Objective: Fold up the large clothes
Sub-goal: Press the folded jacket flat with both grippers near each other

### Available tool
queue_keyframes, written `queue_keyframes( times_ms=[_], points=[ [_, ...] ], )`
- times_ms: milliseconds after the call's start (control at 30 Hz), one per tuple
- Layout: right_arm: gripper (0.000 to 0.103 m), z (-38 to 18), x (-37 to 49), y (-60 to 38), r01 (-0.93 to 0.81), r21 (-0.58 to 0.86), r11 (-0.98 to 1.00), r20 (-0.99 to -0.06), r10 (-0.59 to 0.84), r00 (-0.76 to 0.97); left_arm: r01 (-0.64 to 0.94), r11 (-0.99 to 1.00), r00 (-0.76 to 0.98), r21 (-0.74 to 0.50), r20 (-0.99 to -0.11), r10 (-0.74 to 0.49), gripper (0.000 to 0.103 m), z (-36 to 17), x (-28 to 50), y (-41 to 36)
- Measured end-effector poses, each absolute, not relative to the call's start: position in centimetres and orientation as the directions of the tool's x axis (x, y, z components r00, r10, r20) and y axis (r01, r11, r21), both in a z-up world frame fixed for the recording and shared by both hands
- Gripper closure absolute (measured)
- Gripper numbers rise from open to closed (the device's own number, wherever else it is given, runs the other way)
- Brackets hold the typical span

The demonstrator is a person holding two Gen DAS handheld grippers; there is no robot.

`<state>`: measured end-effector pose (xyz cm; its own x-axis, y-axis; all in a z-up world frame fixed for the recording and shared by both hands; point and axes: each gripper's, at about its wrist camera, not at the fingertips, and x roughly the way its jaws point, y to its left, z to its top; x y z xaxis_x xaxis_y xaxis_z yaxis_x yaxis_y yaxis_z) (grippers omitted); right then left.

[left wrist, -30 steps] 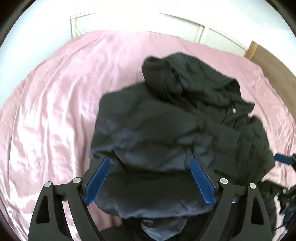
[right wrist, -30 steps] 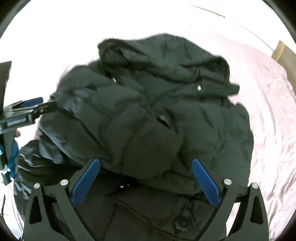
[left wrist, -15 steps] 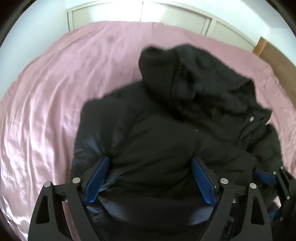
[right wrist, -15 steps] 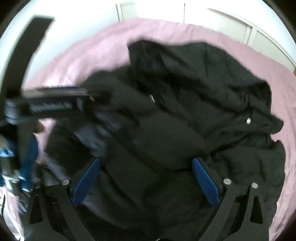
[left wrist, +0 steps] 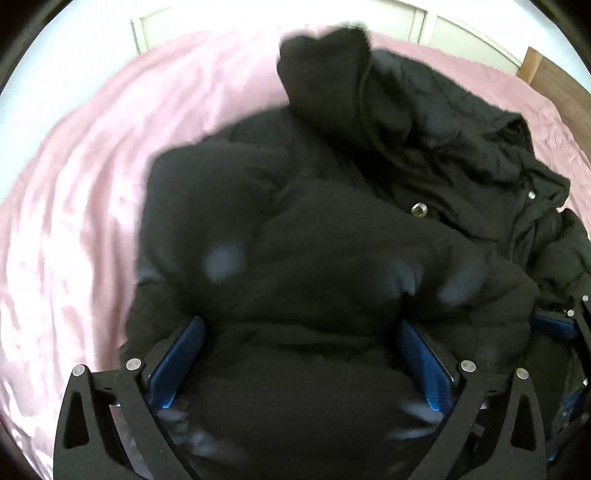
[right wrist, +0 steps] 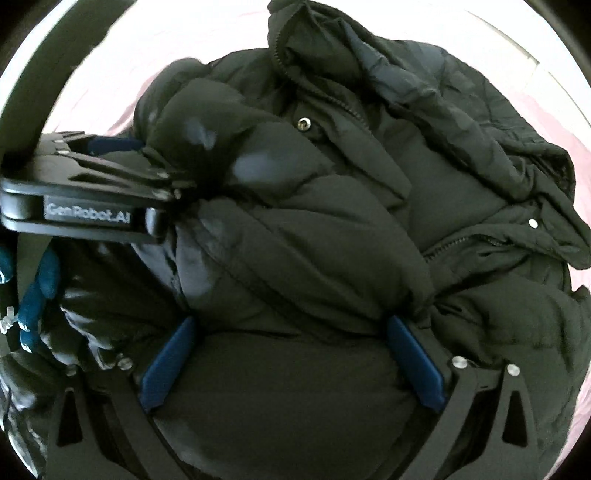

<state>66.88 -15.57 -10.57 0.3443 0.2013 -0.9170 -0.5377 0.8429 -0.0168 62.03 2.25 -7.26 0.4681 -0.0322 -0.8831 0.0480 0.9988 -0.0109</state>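
Observation:
A black puffer jacket (left wrist: 332, 229) with a hood lies bunched on a pink bed sheet (left wrist: 85, 206). It fills the right wrist view (right wrist: 332, 240). My left gripper (left wrist: 301, 354) has its blue pads spread wide, with a thick fold of the jacket bulging between them. My right gripper (right wrist: 291, 354) is also spread wide with jacket fabric between its pads. The left gripper's body (right wrist: 85, 199) shows at the left of the right wrist view, pressed against the jacket. The right gripper's blue pad (left wrist: 554, 325) peeks in at the right edge of the left wrist view.
The pink sheet covers the bed to the left and far side of the jacket. White closet doors (left wrist: 424, 22) stand behind the bed. A wooden panel (left wrist: 554, 81) is at the far right. A blue-gloved hand (right wrist: 37, 295) is at the left edge.
Both grippers have moved forward and lower onto the jacket, which now bulges more between the pads. The left gripper has come closer to the right one. The jaws stay wide.

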Motion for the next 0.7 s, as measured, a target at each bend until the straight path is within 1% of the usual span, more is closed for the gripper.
queue_keyframes(
  times_ms=[133, 200, 300, 400, 533, 700],
  points=[
    [0.0, -7.5, 65.4, -16.1, -0.547, -0.058, 0.835, -0.902, 0.191, 0.388, 0.045, 0.999, 0.519, -0.001, -0.855, -0.024, 0.001, -4.9, 59.1, 2.1],
    [0.0, -6.5, 64.3, -16.9, -0.543, -0.061, 0.838, -0.888, 0.202, 0.412, 0.05, 0.999, 0.509, -0.01, -0.86, -0.034, 0.001, -5.2, 58.3, 1.9],
    [0.0, -7.8, 64.0, -19.1, -0.489, -0.046, 0.871, -0.903, 0.173, 0.394, 0.067, 0.998, 0.478, 0.015, -0.878, -0.019, 0.001, -7.5, 57.6, 1.1],
    [0.0, -9.3, 63.8, -19.7, -0.473, -0.016, 0.881, -0.906, 0.187, 0.379, 0.059, 0.998, 0.488, 0.031, -0.873, -0.002, 0.001, -8.8, 57.1, 0.9],
    [0.0, -10.4, 63.5, -19.0, -0.48, -0.045, 0.876, -0.905, 0.167, 0.391, 0.044, 0.999, 0.491, 0.022, -0.871, -0.002, 0.001, -9.5, 57.1, 0.8],
    [0.0, -10.9, 63.7, -19.4, -0.476, -0.04, 0.879, -0.895, 0.18, 0.408, 0.037, 0.999, 0.515, 0.033, -0.857, 0.01, 0.001, -10.1, 56.6, 1.0]
  ],
)
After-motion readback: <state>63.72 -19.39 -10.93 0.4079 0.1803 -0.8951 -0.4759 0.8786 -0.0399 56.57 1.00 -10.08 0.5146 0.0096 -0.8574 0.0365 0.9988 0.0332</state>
